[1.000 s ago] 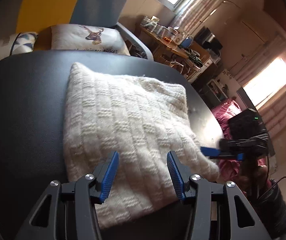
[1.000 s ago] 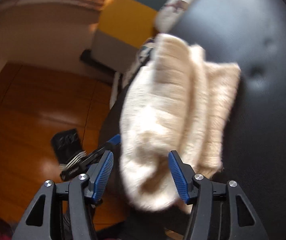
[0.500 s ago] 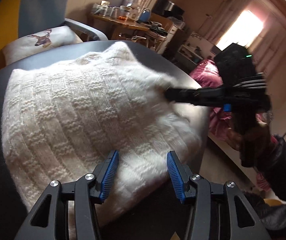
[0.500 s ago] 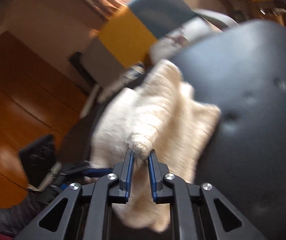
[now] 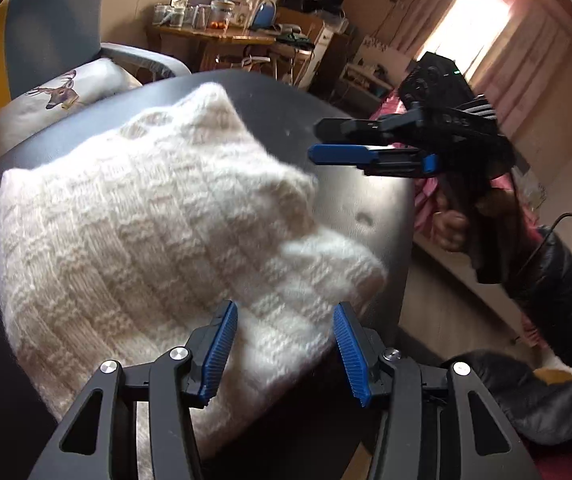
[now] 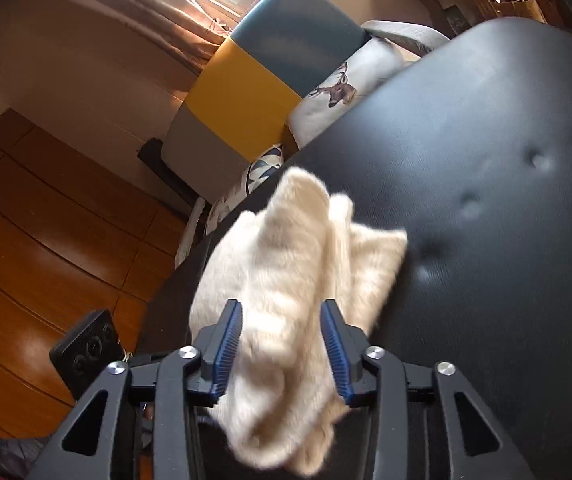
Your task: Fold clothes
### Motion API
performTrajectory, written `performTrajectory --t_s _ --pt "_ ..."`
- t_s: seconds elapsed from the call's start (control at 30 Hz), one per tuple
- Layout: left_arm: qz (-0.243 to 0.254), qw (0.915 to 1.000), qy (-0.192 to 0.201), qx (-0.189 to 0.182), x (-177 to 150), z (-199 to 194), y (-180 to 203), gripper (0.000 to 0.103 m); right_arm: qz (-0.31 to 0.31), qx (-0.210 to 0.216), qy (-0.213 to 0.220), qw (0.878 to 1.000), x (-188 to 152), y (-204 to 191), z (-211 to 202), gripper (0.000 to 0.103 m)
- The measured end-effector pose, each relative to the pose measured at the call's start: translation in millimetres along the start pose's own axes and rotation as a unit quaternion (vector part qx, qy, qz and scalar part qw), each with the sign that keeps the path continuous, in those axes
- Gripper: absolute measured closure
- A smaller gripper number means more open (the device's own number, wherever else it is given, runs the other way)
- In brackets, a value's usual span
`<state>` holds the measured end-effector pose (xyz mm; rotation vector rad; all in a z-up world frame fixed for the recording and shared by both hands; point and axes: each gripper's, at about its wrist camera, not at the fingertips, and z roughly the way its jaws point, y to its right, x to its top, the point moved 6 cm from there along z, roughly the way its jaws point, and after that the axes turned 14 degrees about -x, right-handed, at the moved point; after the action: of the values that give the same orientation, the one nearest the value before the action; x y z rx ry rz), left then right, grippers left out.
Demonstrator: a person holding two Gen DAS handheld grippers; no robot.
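Note:
A cream knitted sweater lies folded on the black round table. My left gripper is open and hovers over the sweater's near edge, holding nothing. In the left wrist view my right gripper hangs above the table just right of the sweater, its jaws apart, clear of the cloth. The right wrist view shows the right gripper open, with a bunched fold of the sweater lying loose below and between the fingers. The table stretches bare to the right.
A blue and yellow armchair with a deer cushion stands beyond the table. Further back is a wooden side table with jars. A person's hand and black sleeve are at the right. Wooden floor lies past the table's left edge.
The right gripper, shut on a corner of the sweater half a second ago, has opened and let it go. The left wrist view has swung right over the sweater.

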<state>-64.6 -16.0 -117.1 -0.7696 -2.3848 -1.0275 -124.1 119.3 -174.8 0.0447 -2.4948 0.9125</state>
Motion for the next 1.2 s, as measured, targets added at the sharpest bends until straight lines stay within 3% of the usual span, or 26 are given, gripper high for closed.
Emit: performTrajectory --t_s 0.17,0.3,0.33,0.4,0.47,0.53,0.6,0.67,0.73,0.87,1.0,1.03,1.1,1.2 --pt "-0.012 0.9994 0.027 -0.017 20 5 -1 0.053 0.039 0.018 -0.033 0.999 34 -14 46 0.059" --pt "0.009 0.9996 0.005 -0.027 23 30 13 0.053 0.052 -0.003 -0.056 0.997 47 -27 63 0.057" --pt "0.02 0.9994 -0.008 -0.027 19 38 15 0.053 0.04 -0.024 -0.059 0.997 48 -29 66 0.06" --pt "0.037 0.9982 -0.039 -0.028 6 54 18 0.053 0.005 -0.044 -0.057 0.997 45 -36 65 0.084" --pt "0.049 0.9973 -0.053 -0.017 -1 67 19 0.053 -0.005 -0.059 -0.047 0.997 39 -32 57 0.091" --pt "0.046 0.9975 -0.047 -0.024 -3 70 20 0.051 -0.002 -0.072 -0.032 0.997 32 -23 46 0.091" --pt "0.036 0.9975 -0.044 -0.042 -3 70 23 0.05 0.021 -0.096 -0.048 0.994 19 0 53 0.091" --pt "0.052 0.9967 -0.051 -0.035 -3 71 28 0.05 0.071 -0.058 -0.047 0.995 9 20 55 0.091" --pt "0.048 0.9967 -0.052 -0.039 1 68 29 0.05 0.079 -0.044 -0.04 0.995 8 22 54 0.091" --pt "0.0 0.996 0.014 -0.088 32 28 26 0.05 0.076 -0.042 -0.038 0.996 10 23 53 0.091" --pt "-0.059 0.992 0.094 -0.061 54 -18 -13 0.05 0.105 -0.013 -0.039 0.994 17 28 56 0.088" --pt "-0.076 0.9901 0.106 -0.051 56 -25 -24 0.05 0.107 -0.012 -0.038 0.993 19 28 54 0.082" --pt "-0.079 0.9918 0.093 -0.039 56 -20 -31 0.05 0.097 -0.029 -0.032 0.994 27 22 43 0.078" --pt "-0.063 0.9949 0.072 -0.031 53 -7 -28 0.05 0.033 -0.074 0.023 0.996 38 5 0 0.074"
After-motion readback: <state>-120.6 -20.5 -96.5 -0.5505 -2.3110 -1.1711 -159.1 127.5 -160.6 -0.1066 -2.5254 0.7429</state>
